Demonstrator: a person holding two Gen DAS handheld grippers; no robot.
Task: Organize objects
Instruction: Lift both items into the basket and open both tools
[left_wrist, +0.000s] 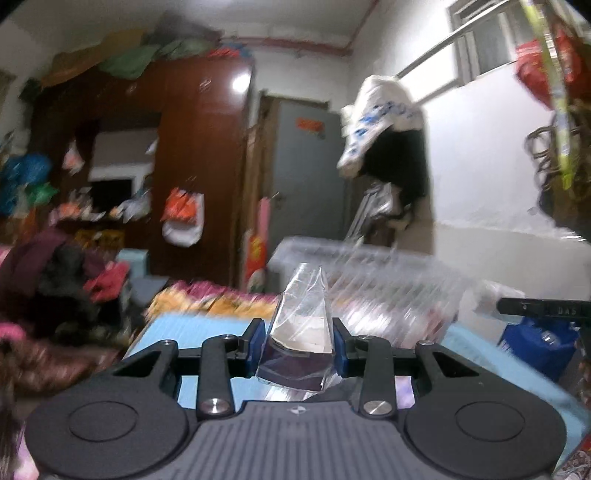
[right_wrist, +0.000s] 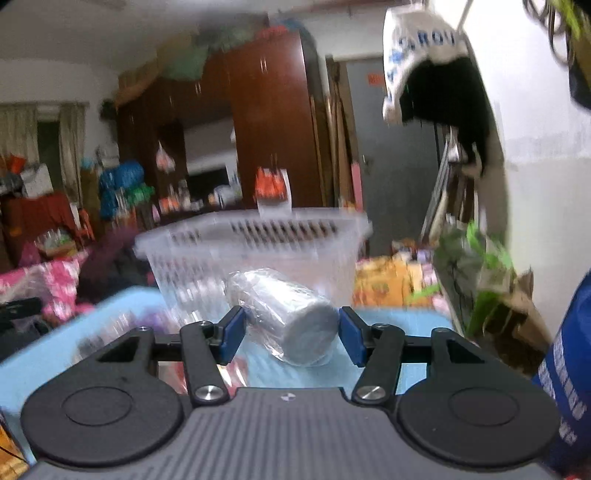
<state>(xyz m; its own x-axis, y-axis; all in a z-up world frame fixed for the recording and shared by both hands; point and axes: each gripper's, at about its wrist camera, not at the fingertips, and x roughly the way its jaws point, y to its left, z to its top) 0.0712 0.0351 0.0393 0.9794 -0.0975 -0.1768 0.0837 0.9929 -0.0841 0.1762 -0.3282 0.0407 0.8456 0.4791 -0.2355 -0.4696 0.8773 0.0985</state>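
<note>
Left gripper (left_wrist: 301, 341): clenched on a clear plastic-wrapped packet (left_wrist: 301, 332), pinched from both sides between the blue pads (left_wrist: 257, 338).
Packet: dark item inside crinkled film, held up above the light-blue worktop (left_wrist: 207, 326); likely light, film loose and slippery, so best pinched low on the firm core.
Right gripper (right_wrist: 291, 334): spread wider than the cylinder, right pad at its rim, left pad apart; not clamped.
Wrapped cylinder (right_wrist: 284, 315): lying on its side between the jaws, grey flat end toward the camera; contact with the worktop hard to tell through blur.
Cylinder handling: judged stiff, light, prone to roll; best squeezed across the round body.
Slotted basket (right_wrist: 258, 240): translucent, just behind the cylinder; likely destination.
</note>
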